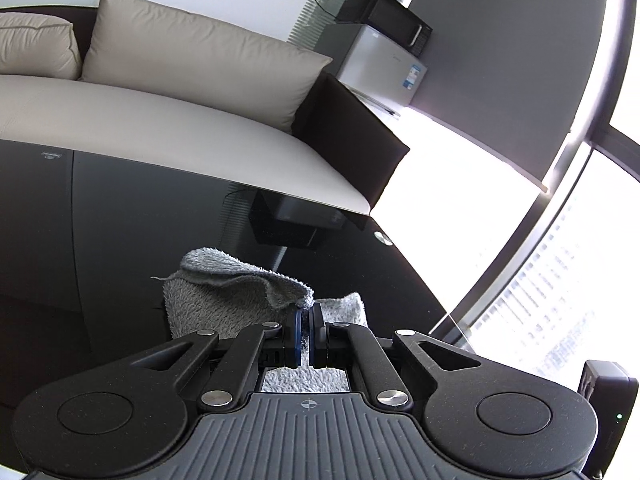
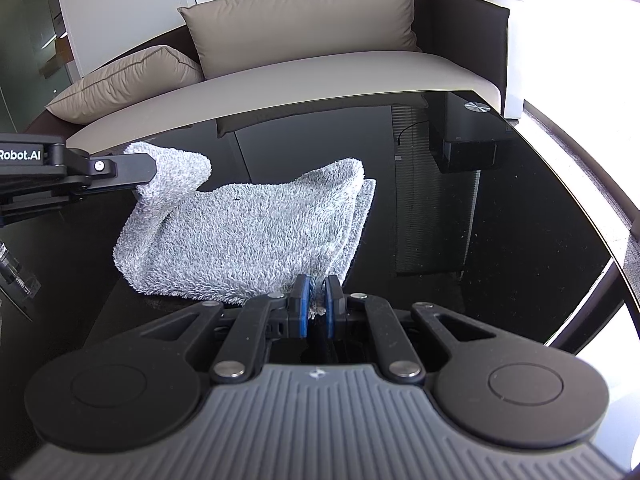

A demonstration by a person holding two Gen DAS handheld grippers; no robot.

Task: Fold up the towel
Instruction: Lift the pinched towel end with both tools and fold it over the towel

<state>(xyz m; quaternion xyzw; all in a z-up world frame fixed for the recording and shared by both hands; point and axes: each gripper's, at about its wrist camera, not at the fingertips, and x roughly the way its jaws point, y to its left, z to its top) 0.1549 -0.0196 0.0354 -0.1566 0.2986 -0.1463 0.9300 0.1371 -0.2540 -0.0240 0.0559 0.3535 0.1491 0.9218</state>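
Observation:
A grey fluffy towel (image 2: 248, 236) lies folded over on the black glass table (image 2: 500, 220). My right gripper (image 2: 317, 304) is shut on the towel's near corner, low above the table. My left gripper (image 1: 306, 320) is shut on another corner of the towel (image 1: 224, 288) and holds it lifted, with the cloth draped below. The left gripper also shows in the right wrist view (image 2: 150, 170) at the left, pinching the raised far-left corner. The towel's layers are stacked at its right edge.
A sofa (image 2: 320, 76) with beige cushions stands right behind the table's far edge. A small white fridge (image 1: 380, 68) with a black microwave (image 1: 384, 16) on top stands by the wall. A bright window (image 1: 560, 240) is at the right. A round metal fitting (image 2: 477, 107) sits at the table's far right corner.

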